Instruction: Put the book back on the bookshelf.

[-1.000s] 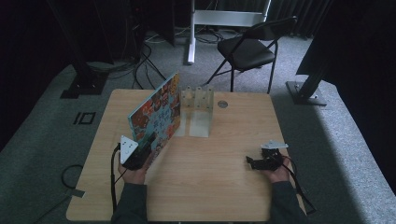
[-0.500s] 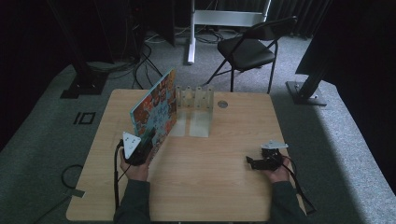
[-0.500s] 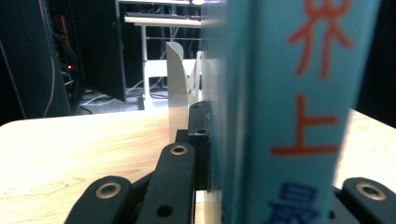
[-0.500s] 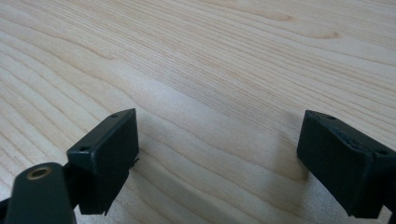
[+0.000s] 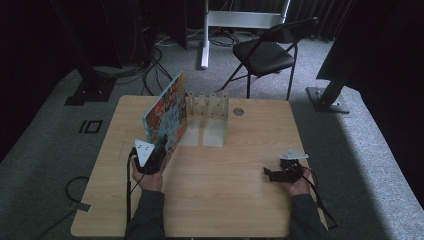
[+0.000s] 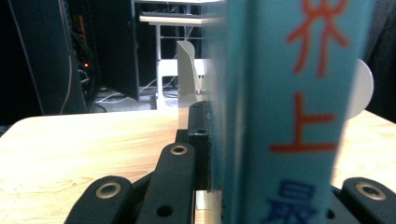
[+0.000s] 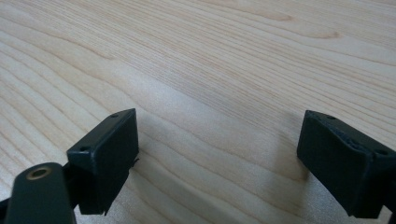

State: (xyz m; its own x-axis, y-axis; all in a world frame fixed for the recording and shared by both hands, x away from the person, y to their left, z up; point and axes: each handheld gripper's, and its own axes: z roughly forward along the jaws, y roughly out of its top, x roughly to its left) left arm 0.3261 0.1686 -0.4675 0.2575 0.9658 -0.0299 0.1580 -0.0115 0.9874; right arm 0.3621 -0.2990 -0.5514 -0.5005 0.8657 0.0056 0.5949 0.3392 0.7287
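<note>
Colourful book (image 5: 166, 114) clamped upright in left gripper (image 5: 156, 150) just beside metal rack (image 5: 206, 107), right gripper (image 5: 272, 174) idle on wood table (image 5: 225, 200), jaws wide apart, nothing between.

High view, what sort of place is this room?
Probably a lab or studio set up for recording, not a home. Dark curtains hang round a grey carpet, cables run to equipment stands, and one wooden table sits beside a folding chair.

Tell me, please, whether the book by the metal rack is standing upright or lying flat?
Upright, on its lower edge. The book rises from the table beside the metal rack, and the left gripper is shut on its spine end.
</note>
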